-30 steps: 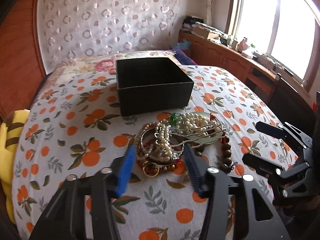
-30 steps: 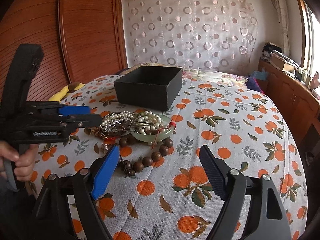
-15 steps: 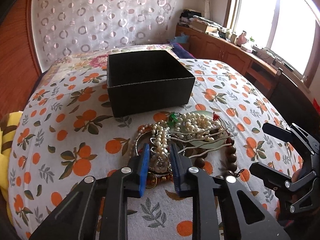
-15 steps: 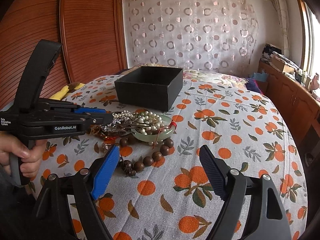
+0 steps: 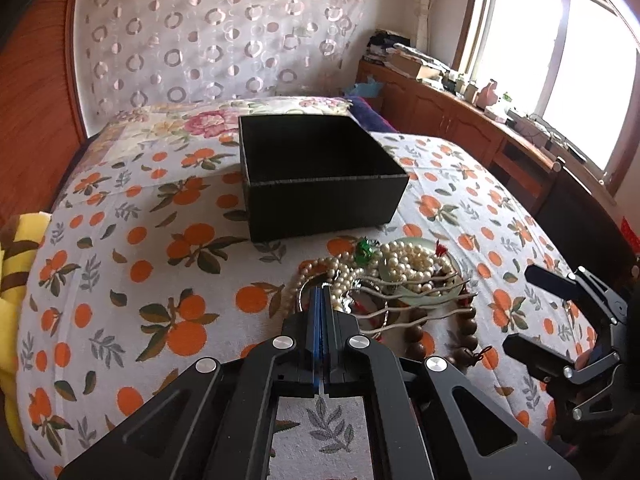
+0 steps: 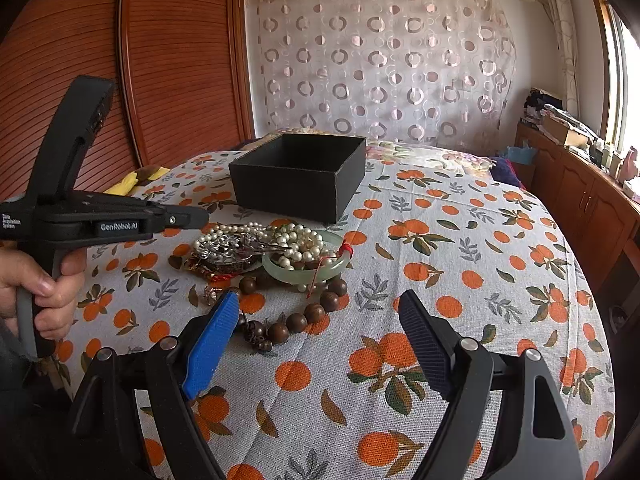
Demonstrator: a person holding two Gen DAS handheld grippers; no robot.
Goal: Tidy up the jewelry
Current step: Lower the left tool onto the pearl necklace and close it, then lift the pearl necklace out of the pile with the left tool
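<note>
A pile of jewelry lies on the orange-print cloth: pearl necklaces [image 5: 404, 264] [image 6: 296, 240], a pale green jade bangle [image 6: 306, 270], a brown wooden bead bracelet [image 5: 416, 338] [image 6: 298, 322] and silver pieces [image 6: 228, 246]. An open black box [image 5: 320, 182] [image 6: 300, 176] stands just behind the pile. My left gripper [image 5: 322, 294] [image 6: 200, 216] is shut, its tips at the pile's near left edge by the pearls; whether it pinches anything is hidden. My right gripper [image 6: 320, 320] [image 5: 532, 312] is open and empty, to the right of the pile.
The cloth covers a bed [image 6: 460, 280]. A yellow and brown plush item [image 5: 12, 280] lies at the bed's left edge. A wooden sideboard [image 5: 472, 136] with clutter runs under the window at right. A wooden sliding door [image 6: 168, 72] stands at left.
My left gripper has gone from wide open to shut while moving forward to the pile's edge. My right gripper has stayed open and still.
</note>
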